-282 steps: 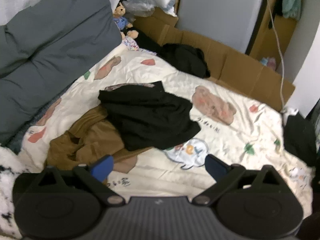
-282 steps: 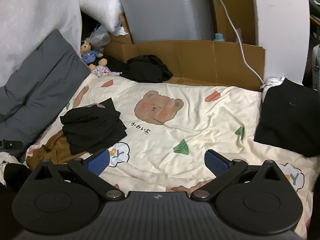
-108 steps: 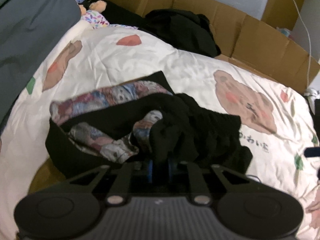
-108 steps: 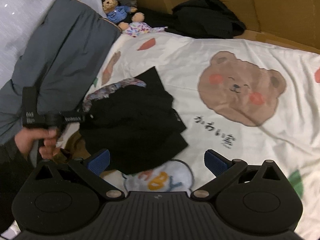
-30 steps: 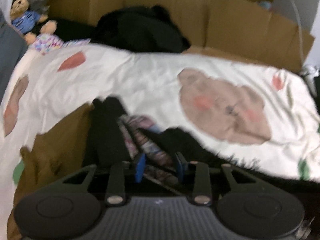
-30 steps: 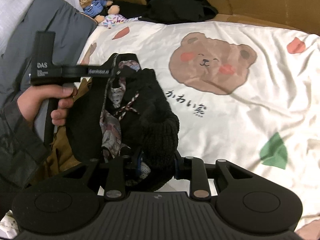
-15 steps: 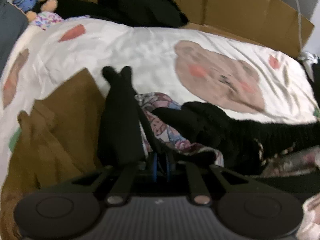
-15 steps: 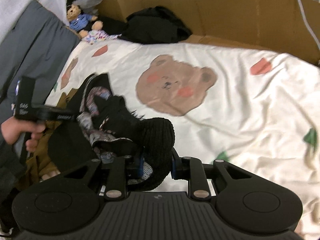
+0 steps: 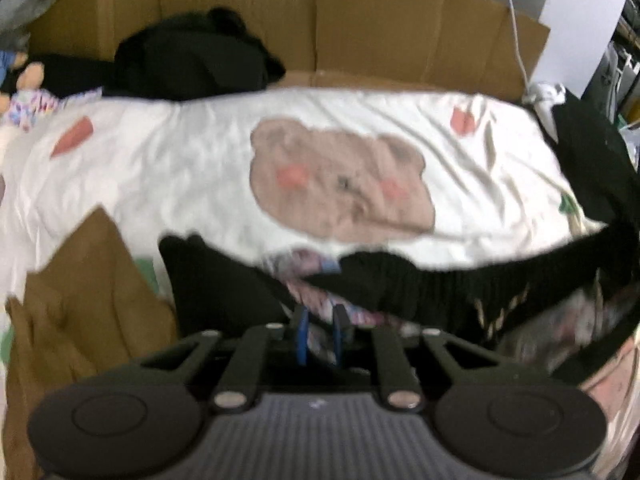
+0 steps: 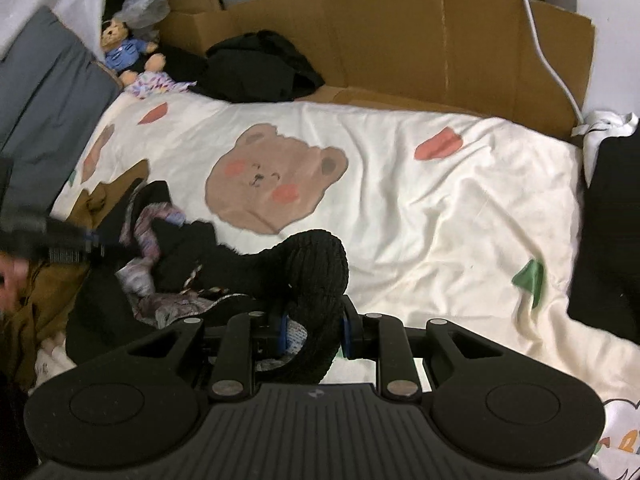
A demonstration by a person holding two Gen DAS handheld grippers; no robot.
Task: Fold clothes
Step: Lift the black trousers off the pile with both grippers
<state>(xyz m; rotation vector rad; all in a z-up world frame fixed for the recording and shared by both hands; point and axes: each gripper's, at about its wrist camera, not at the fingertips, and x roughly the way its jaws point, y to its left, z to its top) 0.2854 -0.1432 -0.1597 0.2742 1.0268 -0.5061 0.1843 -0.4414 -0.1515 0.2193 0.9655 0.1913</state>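
- My left gripper has its jaws nearly closed on the black knitted garment with a floral lining, and my right gripper clamps its thick rolled edge; it hangs bunched between them above the cream bear-print bedsheet.
- The bulky roll could slip free.
- It might snag the brown garment beside it.

The black knit garment shows ribbed texture and a lining printed in muted purple, pink and grey. Beside it lies a mustard-brown garment. The bed sheet is cream, printed with a brown bear face with pink cheeks, red-orange shapes and green shapes. A grey cushion and tan cardboard border it. Both grippers' pads are blue.
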